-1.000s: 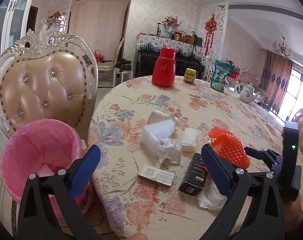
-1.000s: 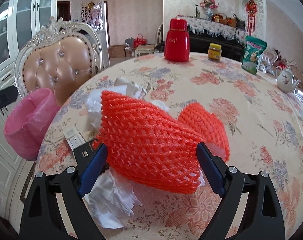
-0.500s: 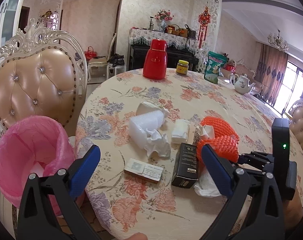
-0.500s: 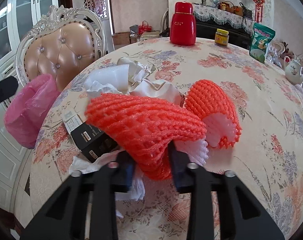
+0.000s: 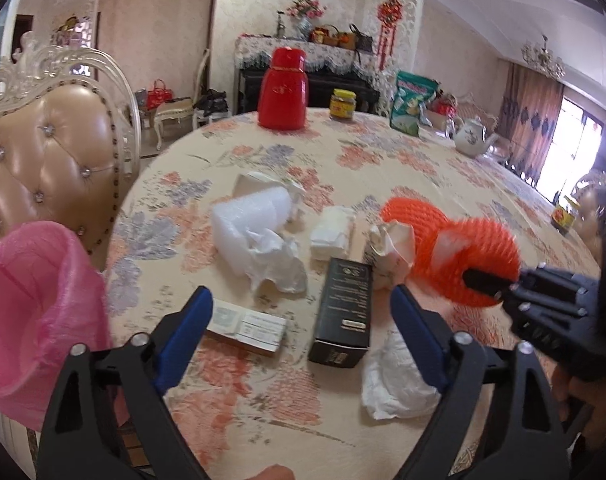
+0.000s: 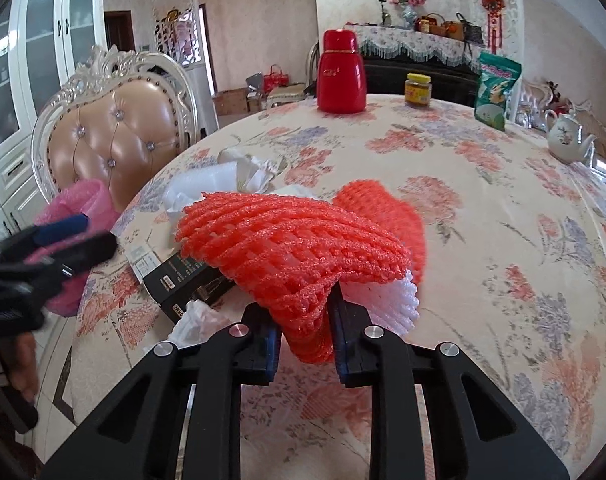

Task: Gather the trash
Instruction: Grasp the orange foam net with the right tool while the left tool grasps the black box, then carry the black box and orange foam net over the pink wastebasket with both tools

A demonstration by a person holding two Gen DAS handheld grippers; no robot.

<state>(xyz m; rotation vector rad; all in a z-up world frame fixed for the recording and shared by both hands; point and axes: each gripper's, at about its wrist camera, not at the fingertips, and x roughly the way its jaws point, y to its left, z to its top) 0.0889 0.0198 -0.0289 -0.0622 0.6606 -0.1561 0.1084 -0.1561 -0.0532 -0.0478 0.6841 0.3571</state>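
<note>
The right gripper [image 6: 303,334] has its jaws closed tight on one orange foam net [image 6: 291,244], which it holds raised above the near part of the table [image 6: 483,216]. The left gripper [image 5: 299,332] stands wide open and holds nothing, poised over the near table edge with the flat white carton [image 5: 247,326] and the black box [image 5: 343,312] showing between its fingers. A second orange foam net [image 5: 415,216] lies on the cloth just beyond the held one. The trash forms one cluster near the edge: two orange nets, one black box, one flat white carton, one white foam sleeve [image 5: 251,220], one folded white packet [image 5: 333,232], one crumpled paper cup [image 5: 391,248], one crumpled white wrapper [image 5: 395,384] closest to the edge. The far half of the table is open cloth, with four items well apart from the cluster at its rim: one red thermos [image 5: 283,88], one yellow-lidded jar [image 5: 343,104], one green bag [image 5: 413,102], one white teapot [image 5: 471,138]. One bin lined with a pink bag [image 5: 35,312] stands off the table edge on the left, just beside one tufted chair [image 5: 55,160]. The table is round under a floral cloth; the room has pale patterned walls, a draped sideboard [image 5: 315,56] and curtained windows [image 5: 531,120].
</note>
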